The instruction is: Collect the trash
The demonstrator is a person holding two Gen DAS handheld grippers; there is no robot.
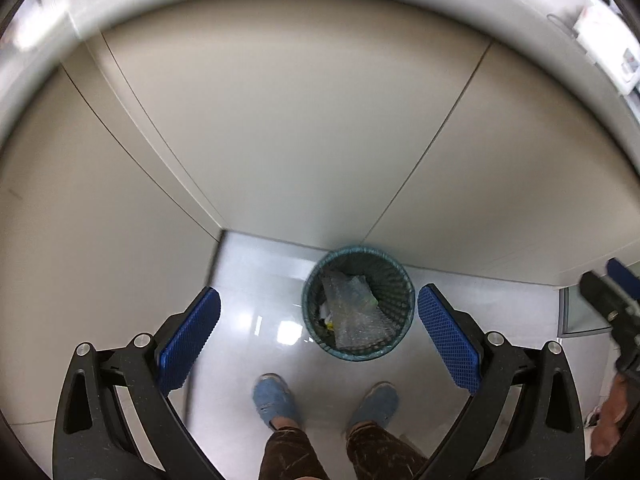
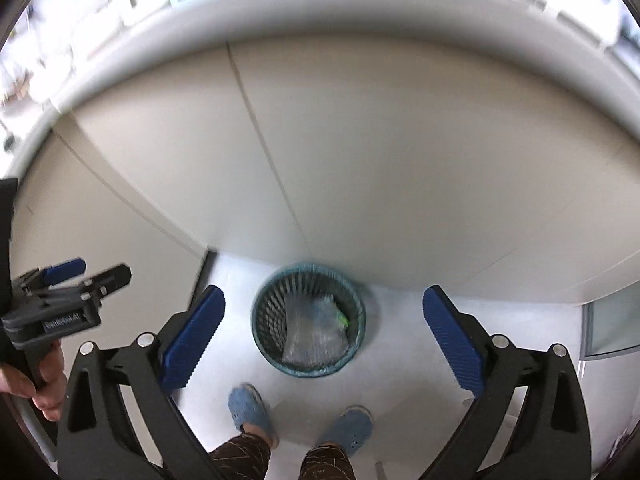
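My left gripper point(image 1: 319, 338) hangs w/ jaws spread wide, nothing btwn the blue pads point(image 1: 191, 340). Below, centre, a teal mesh bin point(image 1: 358, 303) stands on the pale floor point(image 1: 248, 300) against beige cabinet fronts point(image 1: 304, 120), bubble wrap point(image 1: 352, 312) & scraps inside. My blue shoes point(image 1: 276, 400) are just beside it. My right gripper point(image 2: 324, 340) is likewise released, empty.

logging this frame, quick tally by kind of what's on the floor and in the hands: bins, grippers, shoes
waste bin, bubble wrap inside: 1
grippers: 2, left gripper and right gripper, both open and empty
blue shoes: 2, left shoe and right shoe
total: 5
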